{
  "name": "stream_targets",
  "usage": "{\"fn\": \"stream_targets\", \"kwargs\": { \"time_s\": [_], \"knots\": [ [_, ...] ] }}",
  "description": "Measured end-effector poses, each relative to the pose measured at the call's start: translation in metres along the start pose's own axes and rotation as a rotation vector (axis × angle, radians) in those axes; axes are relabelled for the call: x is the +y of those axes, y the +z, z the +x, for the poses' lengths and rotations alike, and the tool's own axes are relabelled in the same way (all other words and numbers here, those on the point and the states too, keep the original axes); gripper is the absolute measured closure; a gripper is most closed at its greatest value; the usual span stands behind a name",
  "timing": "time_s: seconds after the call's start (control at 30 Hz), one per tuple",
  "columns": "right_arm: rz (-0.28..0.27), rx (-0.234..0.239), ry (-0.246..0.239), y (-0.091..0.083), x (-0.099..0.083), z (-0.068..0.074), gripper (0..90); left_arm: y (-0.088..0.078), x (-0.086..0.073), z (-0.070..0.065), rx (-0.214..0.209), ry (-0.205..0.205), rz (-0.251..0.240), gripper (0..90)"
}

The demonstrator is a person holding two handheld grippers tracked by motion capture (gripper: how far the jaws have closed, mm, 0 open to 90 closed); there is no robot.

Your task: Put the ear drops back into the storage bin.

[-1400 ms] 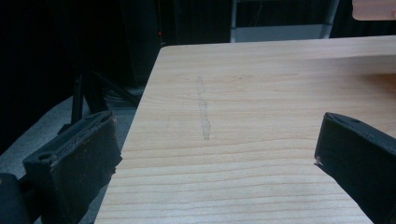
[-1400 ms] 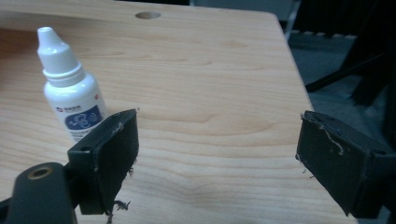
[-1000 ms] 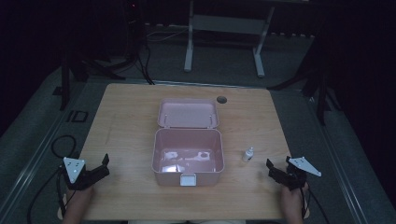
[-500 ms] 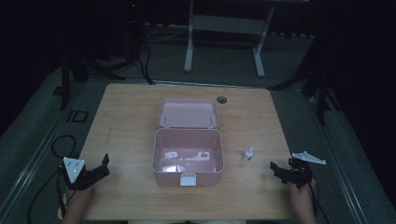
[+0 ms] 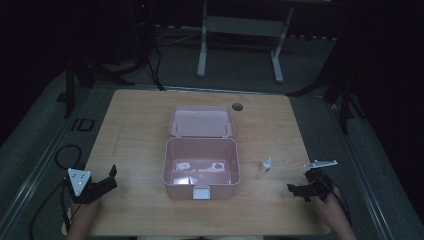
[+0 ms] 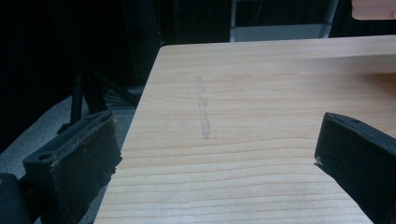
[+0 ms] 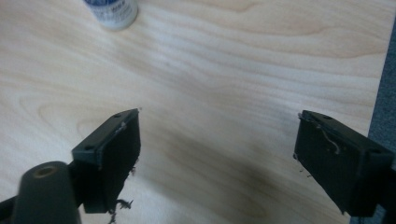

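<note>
the right gripper (image 5: pixel 303 190), jaws wide apart and empty, hovers low over the table (image 5: pixel 135 120) near its right edge. the small white bottle (image 5: pixel 265 165) stands upright just ahead and to its left, far nearer this hand than the left gripper (image 5: pixel 102 182), also spread and empty. the open pink box (image 5: pixel 201 167) sits between them, holding only faint pale shapes i cannot identify.

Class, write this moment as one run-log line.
left gripper: open, empty | right gripper: open, empty | bottle: upright on table | box: lid open
</note>
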State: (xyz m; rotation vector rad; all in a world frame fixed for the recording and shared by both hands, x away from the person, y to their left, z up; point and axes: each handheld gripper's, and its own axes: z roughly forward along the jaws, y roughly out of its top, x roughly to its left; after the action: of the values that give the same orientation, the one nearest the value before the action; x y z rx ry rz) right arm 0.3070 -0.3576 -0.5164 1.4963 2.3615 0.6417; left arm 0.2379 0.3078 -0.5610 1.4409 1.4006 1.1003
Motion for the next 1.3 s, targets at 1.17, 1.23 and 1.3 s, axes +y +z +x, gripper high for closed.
{"fn": "stream_targets", "kwargs": {
  "time_s": [1.17,1.23,1.3],
  "knots": [
    [0.411,0.168,-0.526,0.002,0.047,0.024,20.6,0.0,0.0,0.0,0.0,-0.003,0.001,0.3],
    [0.416,0.171,-0.545,0.003,0.052,0.025,23.8,0.0,0.0,0.0,-0.001,-0.004,0.001,0.3],
    [0.427,0.176,-0.558,0.005,0.058,0.026,24.0,0.0,0.0,0.0,-0.001,-0.003,0.001,0.3]
  ]
}}
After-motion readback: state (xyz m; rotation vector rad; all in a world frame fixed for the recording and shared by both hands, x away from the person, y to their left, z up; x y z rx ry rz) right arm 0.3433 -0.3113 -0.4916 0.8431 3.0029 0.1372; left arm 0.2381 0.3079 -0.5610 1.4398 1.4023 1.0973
